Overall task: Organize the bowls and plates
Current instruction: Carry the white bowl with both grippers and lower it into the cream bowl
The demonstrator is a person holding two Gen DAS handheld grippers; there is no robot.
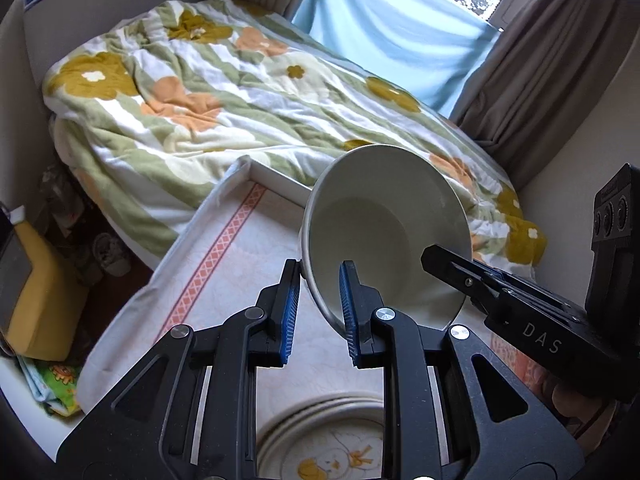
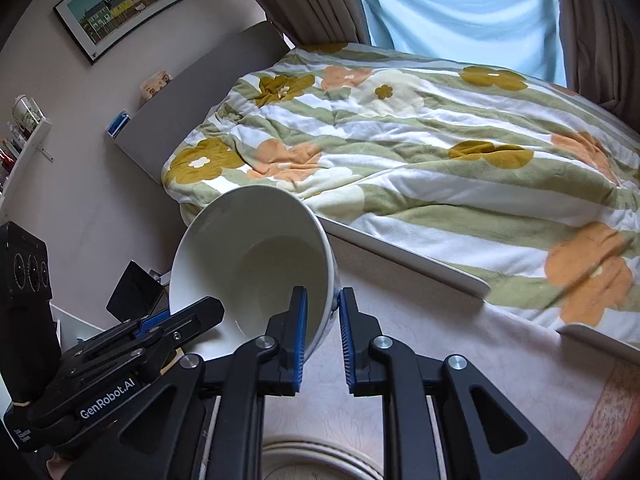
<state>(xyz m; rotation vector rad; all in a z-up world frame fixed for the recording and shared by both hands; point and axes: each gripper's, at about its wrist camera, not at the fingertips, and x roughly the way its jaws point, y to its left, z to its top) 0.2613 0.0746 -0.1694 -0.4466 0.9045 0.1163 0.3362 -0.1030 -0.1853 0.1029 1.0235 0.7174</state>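
A white bowl [image 1: 384, 232] hangs tilted above the table [image 1: 224, 264], its open mouth turned toward both cameras, and it is pinched from two sides at once. In the left wrist view the left hand-held gripper [image 1: 319, 304] is clamped on the bowl's rim at its lower left edge — one blue pad inside the bowl, the other outside — so the bowl rises from between the fingertips toward 1 o'clock. The right hand-held gripper [image 1: 440, 258] reaches in from 4 o'clock in that view, one black finger lying inside the bowl at its right rim. In the right wrist view the right hand-held gripper [image 2: 323, 320] is likewise closed on the bowl [image 2: 256, 264] wall, gripping the lower right rim, and the bowl leans away toward 11 o'clock; the left hand-held gripper [image 2: 188, 314] comes in from 8 o'clock and bites the rim on the opposite side. Below the fingers, at 6 o'clock in both views, lies a stack of plates [image 1: 320, 444] on the cloth-covered table — the top one bears a yellow duck picture. Beyond the table lies a bed [image 2: 440, 152] with a flowered quilt.
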